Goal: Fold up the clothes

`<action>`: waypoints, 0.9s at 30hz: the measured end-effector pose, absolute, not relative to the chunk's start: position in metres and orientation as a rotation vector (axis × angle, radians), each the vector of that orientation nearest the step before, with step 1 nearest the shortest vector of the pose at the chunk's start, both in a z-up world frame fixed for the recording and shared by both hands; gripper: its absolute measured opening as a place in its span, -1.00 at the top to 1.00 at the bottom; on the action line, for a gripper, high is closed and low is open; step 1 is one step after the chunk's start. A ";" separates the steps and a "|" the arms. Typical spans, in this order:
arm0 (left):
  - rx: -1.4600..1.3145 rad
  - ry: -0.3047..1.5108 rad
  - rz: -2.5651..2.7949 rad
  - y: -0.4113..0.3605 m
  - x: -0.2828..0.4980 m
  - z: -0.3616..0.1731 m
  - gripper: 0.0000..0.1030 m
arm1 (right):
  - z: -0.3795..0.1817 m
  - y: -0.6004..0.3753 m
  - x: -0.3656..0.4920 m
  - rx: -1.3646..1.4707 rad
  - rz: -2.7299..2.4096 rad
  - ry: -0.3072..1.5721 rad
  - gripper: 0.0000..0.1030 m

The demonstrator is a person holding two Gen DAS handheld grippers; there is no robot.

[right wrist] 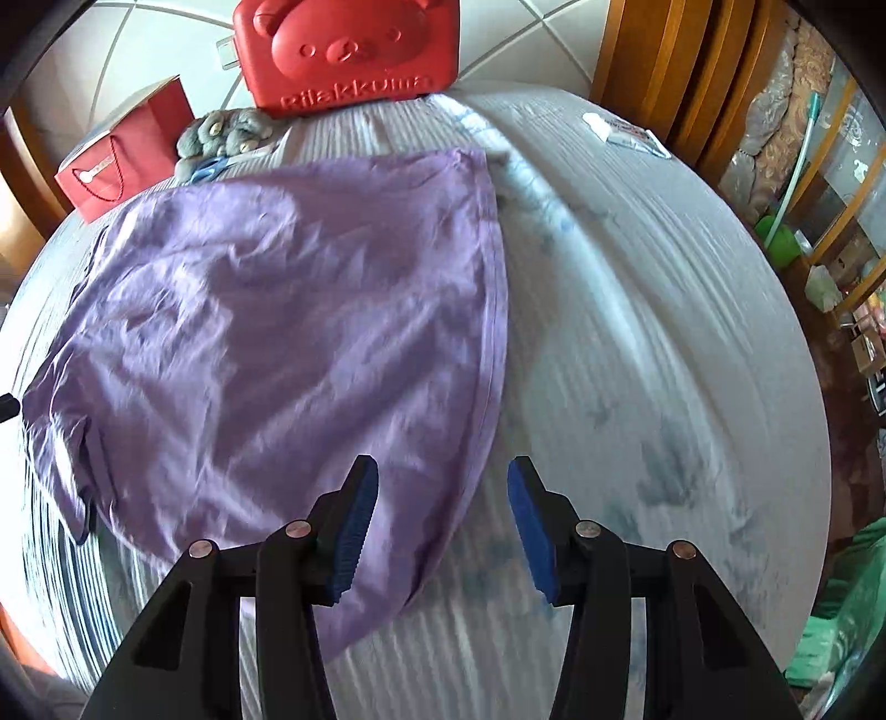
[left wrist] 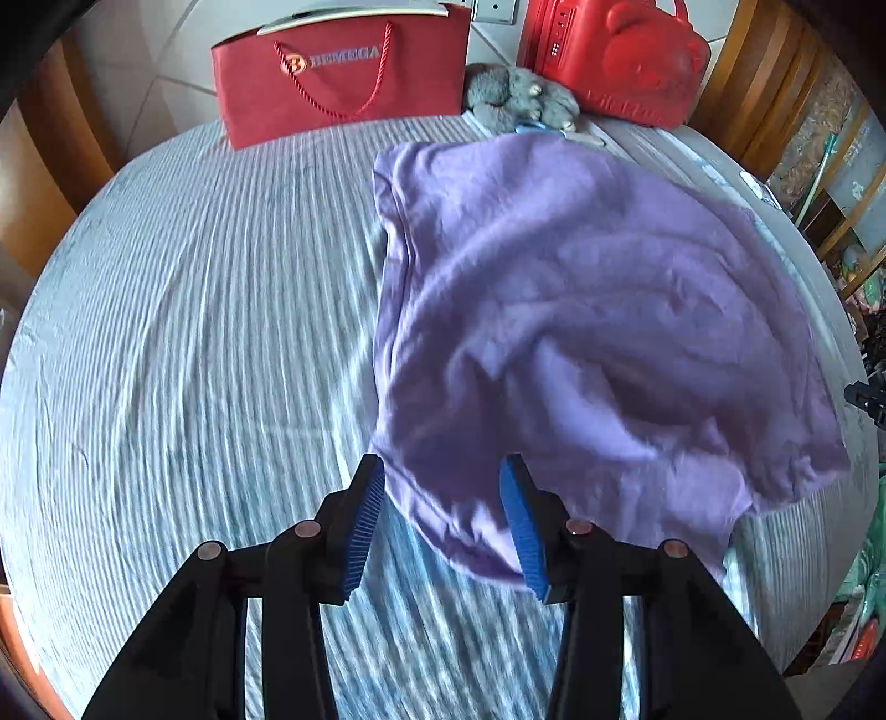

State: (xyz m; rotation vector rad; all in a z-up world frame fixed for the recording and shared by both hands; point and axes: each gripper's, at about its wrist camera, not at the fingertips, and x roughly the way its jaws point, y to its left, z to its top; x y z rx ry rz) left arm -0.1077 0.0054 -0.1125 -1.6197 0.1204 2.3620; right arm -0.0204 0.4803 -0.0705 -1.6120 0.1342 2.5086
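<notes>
A purple shirt is lying spread on a striped bed sheet. The left gripper is hovering with fingers spread wide, the shirt's near corner lying between them, ungrasped. The right gripper is likewise released, its fingers straddling the shirt's right edge.

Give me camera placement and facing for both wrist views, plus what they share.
Left wrist: on the left gripper, above the bed's near-left, facing the purple shirt's left edge; both open fingers show.
Right wrist: on the right gripper, facing the shirt's right hem; both open fingers show.
Shared: shirt, red gift bag, grey plush toy, red bear case.
</notes>
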 end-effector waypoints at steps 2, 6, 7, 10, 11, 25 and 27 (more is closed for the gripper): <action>-1.641 0.095 2.356 0.002 -0.095 -0.122 0.13 | -0.070 0.473 -0.002 -1.616 2.524 0.143 -0.15; -1.661 0.026 2.341 0.001 -0.086 -0.136 0.13 | -0.069 0.468 0.025 -1.603 2.525 0.215 -0.16; -1.659 0.012 2.337 0.004 -0.085 -0.137 0.13 | -0.070 0.467 0.028 -1.603 2.517 0.231 -0.16; -1.640 -0.026 2.314 0.017 -0.082 -0.137 0.13 | -0.074 0.467 0.037 -1.609 2.501 0.270 -0.16; -1.635 -0.029 2.308 0.022 -0.082 -0.138 0.13 | -0.077 0.467 0.038 -1.615 2.500 0.286 -0.17; -1.633 0.030 2.385 0.043 -0.073 -0.123 0.83 | -0.100 0.428 0.006 -1.697 2.542 0.099 0.82; -1.623 0.036 2.417 0.030 -0.064 -0.104 0.83 | -0.077 0.430 0.010 -1.642 2.585 0.057 0.83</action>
